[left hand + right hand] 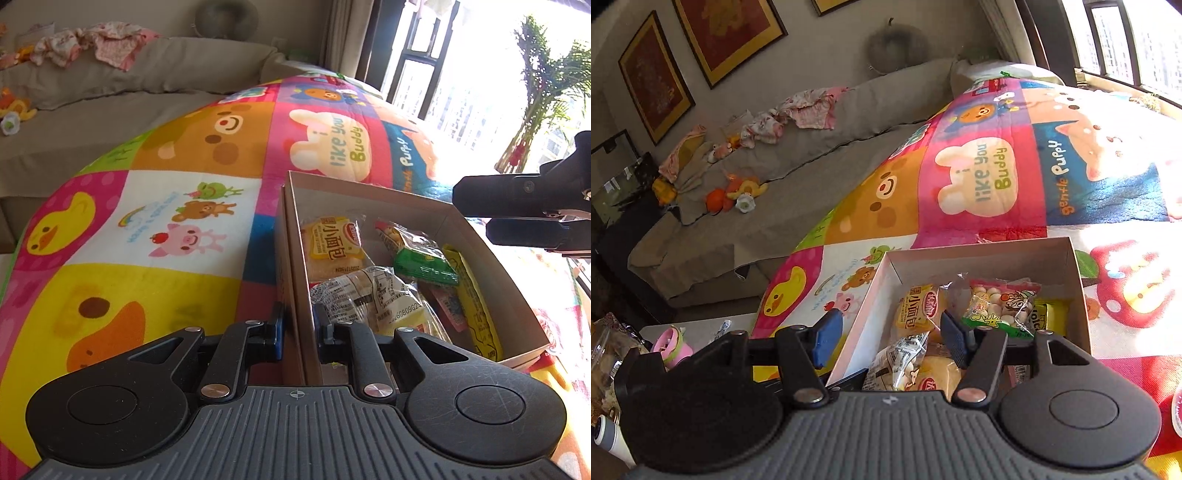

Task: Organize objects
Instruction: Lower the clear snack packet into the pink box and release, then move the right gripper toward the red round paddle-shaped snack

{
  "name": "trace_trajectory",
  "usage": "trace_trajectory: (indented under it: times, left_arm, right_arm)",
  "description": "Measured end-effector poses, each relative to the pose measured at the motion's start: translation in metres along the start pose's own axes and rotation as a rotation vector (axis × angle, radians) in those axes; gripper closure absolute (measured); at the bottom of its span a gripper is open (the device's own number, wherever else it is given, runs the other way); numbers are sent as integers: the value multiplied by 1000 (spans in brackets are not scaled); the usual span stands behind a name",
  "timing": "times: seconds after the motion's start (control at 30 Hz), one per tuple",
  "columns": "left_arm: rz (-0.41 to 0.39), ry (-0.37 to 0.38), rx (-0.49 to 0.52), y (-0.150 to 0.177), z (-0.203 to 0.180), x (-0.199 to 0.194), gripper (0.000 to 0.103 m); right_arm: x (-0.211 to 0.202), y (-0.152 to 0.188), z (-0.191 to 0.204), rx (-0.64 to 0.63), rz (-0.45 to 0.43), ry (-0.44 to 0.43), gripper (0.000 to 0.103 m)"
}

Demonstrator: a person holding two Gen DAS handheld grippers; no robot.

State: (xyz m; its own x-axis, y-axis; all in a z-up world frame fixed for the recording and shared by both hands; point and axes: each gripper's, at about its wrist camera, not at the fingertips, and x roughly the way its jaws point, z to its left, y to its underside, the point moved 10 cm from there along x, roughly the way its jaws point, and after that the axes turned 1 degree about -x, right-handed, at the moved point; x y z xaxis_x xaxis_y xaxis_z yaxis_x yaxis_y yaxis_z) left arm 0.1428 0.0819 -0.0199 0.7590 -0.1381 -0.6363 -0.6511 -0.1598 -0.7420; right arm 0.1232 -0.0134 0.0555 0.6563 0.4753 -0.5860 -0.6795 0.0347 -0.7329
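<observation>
A brown cardboard box (295,266) lies on a colourful cartoon mat (166,221), holding several snack packets: a yellow bread bun packet (332,243), a green-ended candy bag (417,251) and a yellow packet (476,306). My left gripper (298,332) is shut on the box's left wall, one finger outside, one inside. In the right wrist view the box (1052,258) shows the bun packet (916,310) and the candy bag (1001,306). My right gripper (890,336) is open above the box's near left corner, empty. It shows from the side in the left wrist view (517,218).
A grey sofa (775,192) with baby clothes (798,114) and orange toys (735,192) runs along the far left. Windows (1126,44) and a plant (535,92) stand at the right. A pink cup (672,347) and a plastic container (605,365) sit at the lower left.
</observation>
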Motion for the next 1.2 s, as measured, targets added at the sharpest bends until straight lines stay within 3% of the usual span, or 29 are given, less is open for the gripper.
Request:
trace_trajectory:
  times: [0.23, 0.4, 0.7, 1.0, 1.2]
  left_arm:
    - [3, -1, 0, 0, -1, 0, 85]
    - [4, -11, 4, 0, -2, 0, 86]
    - [10, -21, 9, 1, -2, -1, 86]
    - [17, -33, 17, 2, -3, 0, 86]
    - [16, -31, 16, 2, -3, 0, 86]
  right_arm:
    - [-44, 16, -46, -16, -37, 97, 37]
    - [-87, 50, -99, -72, -51, 269, 33]
    - [-139, 121, -195, -70, 4, 533, 32]
    - [-137, 149, -210, -16, 26, 493, 28]
    - [-121, 139, -205, -70, 5, 501, 28]
